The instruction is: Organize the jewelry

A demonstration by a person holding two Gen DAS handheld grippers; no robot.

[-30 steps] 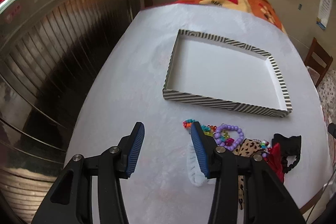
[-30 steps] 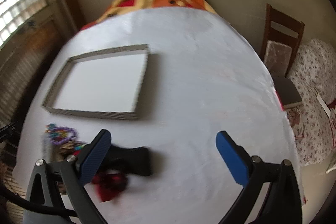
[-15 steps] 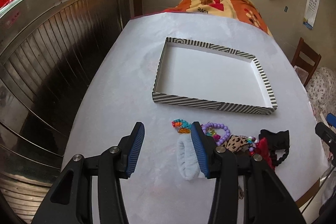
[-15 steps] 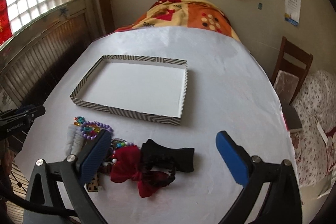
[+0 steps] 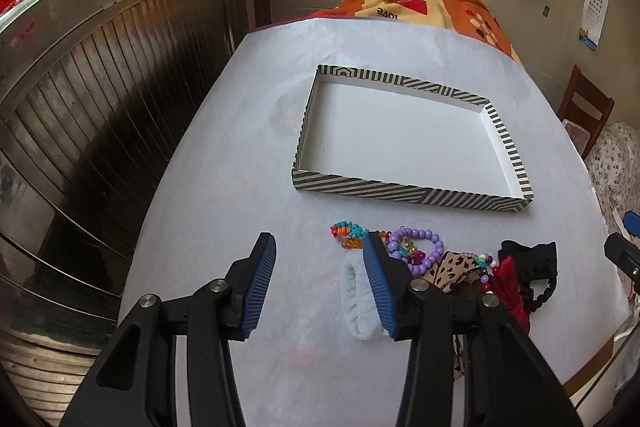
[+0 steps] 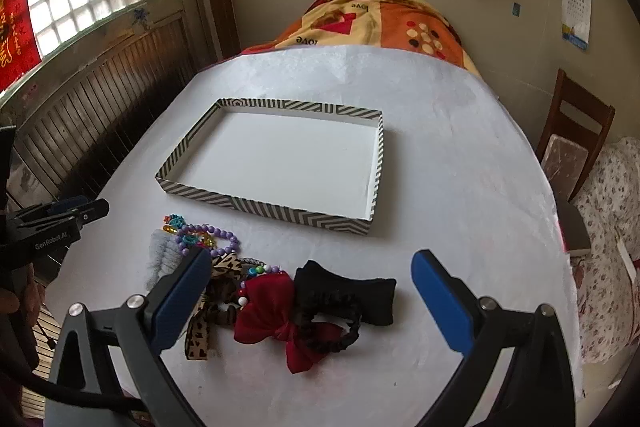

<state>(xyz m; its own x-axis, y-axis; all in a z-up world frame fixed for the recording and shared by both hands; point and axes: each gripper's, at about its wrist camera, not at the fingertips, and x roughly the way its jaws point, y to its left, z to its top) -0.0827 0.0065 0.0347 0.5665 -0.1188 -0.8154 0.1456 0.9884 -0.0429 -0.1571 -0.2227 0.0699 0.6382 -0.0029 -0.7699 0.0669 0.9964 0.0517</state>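
Note:
A shallow striped tray [image 5: 404, 189] [image 6: 264, 207] with a white floor lies on the white table. In front of it is a heap of accessories: a purple bead bracelet [image 5: 416, 237] [image 6: 208, 239], a multicoloured bead string [image 5: 346, 231], a pale blue fluffy scrunchie [image 5: 358, 301] [image 6: 160, 255], a leopard bow [image 6: 200, 331], a red bow [image 6: 280, 319] and a black bow [image 6: 360, 293]. My left gripper [image 5: 320, 283] is open and empty, just left of the heap, its right finger beside the scrunchie. My right gripper [image 6: 312, 299] is wide open above the red and black bows.
The white table [image 5: 240, 155] ends at its near edge close behind the heap. A dark slatted wall [image 5: 80, 87] runs along the left. A wooden chair [image 6: 576, 131] stands at the right. A patterned blanket [image 6: 372, 23] covers something beyond the far end.
Both grippers have pulled back and tilted up, so the tray and heap sit farther off and more of the room shows. The right view has gone from blurred to sharp. Neither jaw has changed.

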